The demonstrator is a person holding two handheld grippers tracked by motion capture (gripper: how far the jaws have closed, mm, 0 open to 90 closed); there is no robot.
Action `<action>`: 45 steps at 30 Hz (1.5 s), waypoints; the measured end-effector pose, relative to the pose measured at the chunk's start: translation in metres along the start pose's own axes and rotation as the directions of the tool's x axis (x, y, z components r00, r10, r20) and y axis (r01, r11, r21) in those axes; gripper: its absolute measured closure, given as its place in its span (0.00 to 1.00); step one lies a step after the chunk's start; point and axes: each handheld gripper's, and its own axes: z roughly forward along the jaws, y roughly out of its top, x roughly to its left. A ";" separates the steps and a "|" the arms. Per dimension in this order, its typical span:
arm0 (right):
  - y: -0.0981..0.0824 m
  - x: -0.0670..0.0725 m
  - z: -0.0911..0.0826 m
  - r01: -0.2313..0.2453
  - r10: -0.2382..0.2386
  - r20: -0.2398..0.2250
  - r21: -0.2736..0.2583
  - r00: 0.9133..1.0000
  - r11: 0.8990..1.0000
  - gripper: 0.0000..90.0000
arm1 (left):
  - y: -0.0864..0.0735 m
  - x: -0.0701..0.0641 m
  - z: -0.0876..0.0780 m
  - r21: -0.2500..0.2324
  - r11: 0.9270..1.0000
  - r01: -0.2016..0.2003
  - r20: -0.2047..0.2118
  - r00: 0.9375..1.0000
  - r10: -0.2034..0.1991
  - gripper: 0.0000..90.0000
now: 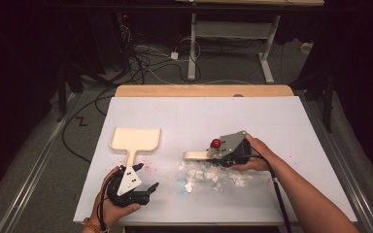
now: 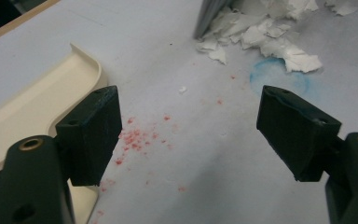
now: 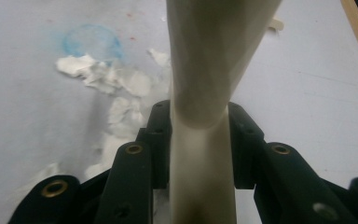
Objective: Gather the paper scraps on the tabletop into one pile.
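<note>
On the white worktop, the right claw is clenched on the handle of a cream plastic hand brush; its black jaws press the handle from both sides in the right gripper view. In the high view the right claw lies low over the worktop near its middle, with the cream brush end sticking out to the left of it, level with the surface. Just below and beside the brush lies a heap of torn white paper scraps, spread in a loose band on the worktop. A faint blue ring stain marks the surface next to the scraps.

The cream plastic dustpan lies flat on the left half of the worktop, well apart from the scraps, its handle pointing toward the person. Its tray holds nothing that can be seen. The left claw rests near the front edge, just below the end of the dustpan handle. In the left gripper view the left claw is released, its jaws standing wide apart with bare worktop between them, and the dustpan's rim lies just beside one jaw. Small red specks dot the surface between the jaws.
</note>
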 end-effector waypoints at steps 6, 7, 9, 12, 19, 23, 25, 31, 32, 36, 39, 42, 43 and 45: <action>-0.006 0.005 -0.019 -0.027 0.030 0.072 -0.042 0.997 0.999 0.75 | 0.002 -0.002 0.004 0.010 1.000 -0.006 0.005 1.000 0.006 0.24; -0.007 0.003 -0.023 -0.041 0.046 0.089 -0.053 0.995 0.998 0.75 | 0.002 -0.002 0.004 0.010 1.000 -0.007 0.007 1.000 0.007 0.24; -0.009 -0.003 -0.030 -0.062 0.072 0.133 -0.078 0.988 0.995 0.75 | 0.003 -0.003 0.004 0.009 1.000 -0.008 0.008 1.000 0.008 0.24; -0.008 -0.009 -0.042 -0.102 0.119 0.170 -0.107 0.978 0.989 0.75 | 0.003 -0.003 0.005 0.010 1.000 -0.008 0.008 1.000 0.008 0.24; 0.016 0.001 -0.071 -0.187 0.219 0.160 -0.194 0.963 0.963 0.75 | 0.002 0.000 0.001 0.004 1.000 0.000 -0.001 1.000 0.000 0.24; 0.033 0.016 -0.076 -0.243 0.260 0.049 -0.227 0.964 0.943 0.75 | 0.001 0.002 -0.007 -0.014 1.000 0.010 -0.027 1.000 -0.010 0.24; 0.039 0.026 -0.070 -0.272 0.277 -0.007 -0.220 0.961 0.937 0.75 | 0.001 0.005 -0.011 -0.030 0.999 0.032 -0.042 0.999 -0.033 0.24; 0.043 0.052 -0.035 -0.348 0.325 -0.175 -0.119 0.929 0.930 0.75 | 0.001 0.008 -0.014 -0.048 0.998 0.034 -0.062 0.997 -0.037 0.24; 0.043 0.053 -0.029 -0.356 0.333 -0.193 -0.094 0.923 0.930 0.75 | 0.001 0.007 -0.014 -0.050 0.998 0.033 -0.063 0.997 -0.036 0.24; 0.040 0.059 -0.009 -0.398 0.386 -0.255 0.003 0.887 0.917 0.75 | 0.001 0.008 -0.013 -0.053 0.998 0.045 -0.057 0.997 -0.048 0.24; 0.037 0.055 0.000 -0.380 0.376 -0.246 0.035 0.893 0.924 0.75 | 0.001 0.007 -0.012 -0.050 0.998 0.041 -0.052 0.998 -0.043 0.24; 0.034 0.048 0.001 -0.386 0.388 -0.214 0.051 0.896 0.921 0.75 | 0.002 0.004 -0.010 -0.035 0.999 0.039 -0.038 0.998 -0.041 0.24; 0.032 0.045 0.001 -0.385 0.389 -0.202 0.057 0.899 0.921 0.75 | 0.002 0.003 -0.009 -0.037 0.999 0.040 -0.036 0.999 -0.041 0.24; 0.027 0.041 0.001 -0.403 0.408 -0.177 0.064 0.896 0.913 0.75 | 0.002 0.003 -0.009 -0.034 0.999 0.037 -0.033 0.999 -0.039 0.24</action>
